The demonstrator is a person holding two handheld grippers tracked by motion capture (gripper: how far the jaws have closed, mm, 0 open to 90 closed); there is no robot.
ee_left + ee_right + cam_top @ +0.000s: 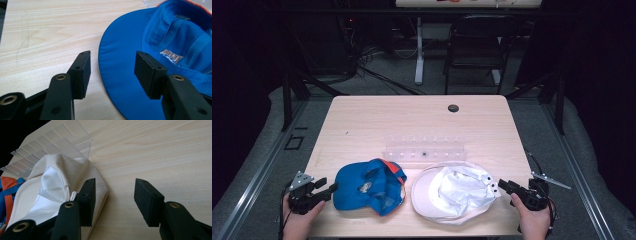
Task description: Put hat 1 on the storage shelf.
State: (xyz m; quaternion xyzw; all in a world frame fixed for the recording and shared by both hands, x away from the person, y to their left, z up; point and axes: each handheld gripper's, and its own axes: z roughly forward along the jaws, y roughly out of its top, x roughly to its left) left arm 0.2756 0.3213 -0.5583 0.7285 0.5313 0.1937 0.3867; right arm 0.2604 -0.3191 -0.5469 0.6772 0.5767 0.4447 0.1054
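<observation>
Near the table's front edge a blue cap with an orange trim lies upside down at the left. A cream cap with a white lining lies upside down beside it at the right. My left gripper is open at the blue cap's left side. In the left gripper view the brim reaches into the gap of that gripper and no pad presses on it. My right gripper stands open at the cream cap's right edge. In the right gripper view one jaw of it overlaps the cream cap, with bare wood in the gap.
A clear plastic rack with several slots stands just behind the two caps. A black round grommet sits in the wooden table near its far edge. Beyond the table are a black chair and cables on the floor.
</observation>
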